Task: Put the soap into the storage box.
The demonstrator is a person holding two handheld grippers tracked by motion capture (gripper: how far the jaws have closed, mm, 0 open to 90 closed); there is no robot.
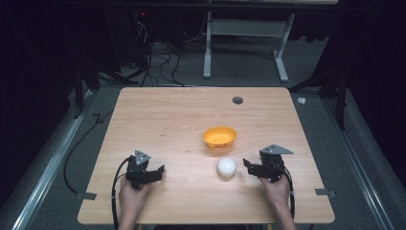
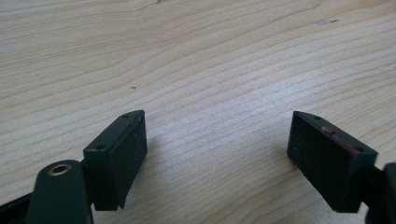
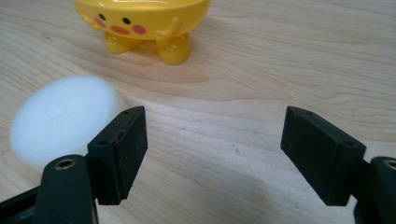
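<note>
A yellow bowl [image 1: 219,137] with a chick face and little feet [image 3: 140,23] stands near the middle of the wooden table [image 1: 167,120]. In front of it lies a white round foam ball [image 1: 226,167], seen in the right gripper view [image 3: 60,121] just left of the left jaw. My right gripper [image 1: 248,165] rests on the table right of the ball, open [image 3: 212,154] with nothing between its jaws. My left gripper [image 1: 160,170] lies at the front left, open [image 2: 215,154] over bare wood.
A small dark round hole cover [image 1: 237,100] sits near the table's far edge. Two grey tape tabs [image 1: 86,195] mark the front corners. Beyond the table stand a white frame [image 1: 244,43] and cables [image 1: 153,57] on the floor.
</note>
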